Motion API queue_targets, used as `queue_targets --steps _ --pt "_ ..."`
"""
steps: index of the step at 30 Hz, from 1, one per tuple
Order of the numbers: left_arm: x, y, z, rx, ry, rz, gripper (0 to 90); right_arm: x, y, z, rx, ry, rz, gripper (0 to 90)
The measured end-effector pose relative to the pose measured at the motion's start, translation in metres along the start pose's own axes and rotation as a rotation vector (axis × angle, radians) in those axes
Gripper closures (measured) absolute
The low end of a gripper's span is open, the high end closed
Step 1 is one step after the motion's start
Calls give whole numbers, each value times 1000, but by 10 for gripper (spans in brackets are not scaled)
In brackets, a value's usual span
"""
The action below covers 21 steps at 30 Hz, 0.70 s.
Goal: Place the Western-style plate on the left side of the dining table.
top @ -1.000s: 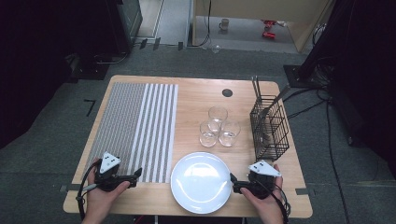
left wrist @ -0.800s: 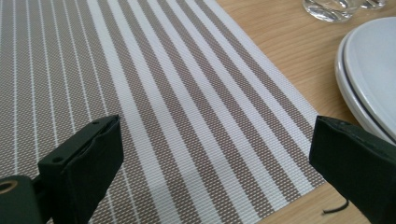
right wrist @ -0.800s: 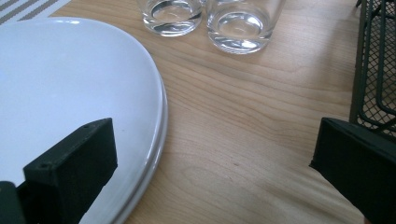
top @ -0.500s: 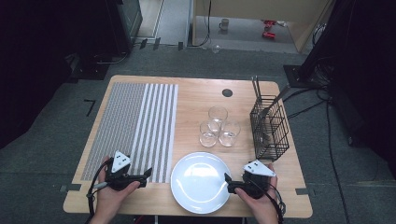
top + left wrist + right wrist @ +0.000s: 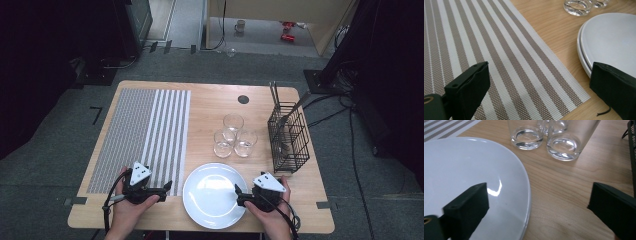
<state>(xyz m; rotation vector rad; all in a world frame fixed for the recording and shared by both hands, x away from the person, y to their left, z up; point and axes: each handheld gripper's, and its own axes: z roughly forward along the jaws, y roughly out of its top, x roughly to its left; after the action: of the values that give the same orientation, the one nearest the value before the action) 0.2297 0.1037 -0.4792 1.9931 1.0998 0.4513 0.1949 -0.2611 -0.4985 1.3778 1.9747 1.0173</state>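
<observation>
Both grippers flank the plate [image 5: 214,195] at the table's [image 5: 210,107] near edge, prob. to take its rim from two sides. L gripper [image 5: 167,187] jaws spread wide, empty, over the placemat [image 5: 145,135] corner, just beside plate's left rim. R gripper [image 5: 236,196] jaws have just been closing slightly, yet gape apart; one hangs over the plate's right rim, nothing pinched. Plate: glossy white, round, shallow. Mat: woven, striped. Three clear glasses [image 5: 233,136] behind; black wire basket [image 5: 288,137] w/ cutlery at right.
</observation>
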Motion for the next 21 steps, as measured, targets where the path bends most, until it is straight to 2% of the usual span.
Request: queue_targets --steps 5,7,10,11,12,14,18,21 --pt "-5 0 3 9 -11 6 34 6 1 2 -18 -3 3 127" --pt "-7 0 5 7 -27 -6 35 8 2 2 -21 -1 7 166" --pt "-11 2 5 2 -36 -3 71 10 2 3 -19 -2 5 212" --pt "-14 3 7 3 -45 4 71 11 4 4 -14 -5 21 299" --pt "-14 3 7 3 -45 4 71 11 4 4 -14 -5 21 299" --pt "-18 4 9 5 -52 4 71 12 7 4 -16 9 40 398" --pt "-26 7 16 28 -99 -21 72 15 7 5 -10 30 44 480" --pt "-30 8 18 38 -106 -25 74 15 6 6 -3 25 33 513"
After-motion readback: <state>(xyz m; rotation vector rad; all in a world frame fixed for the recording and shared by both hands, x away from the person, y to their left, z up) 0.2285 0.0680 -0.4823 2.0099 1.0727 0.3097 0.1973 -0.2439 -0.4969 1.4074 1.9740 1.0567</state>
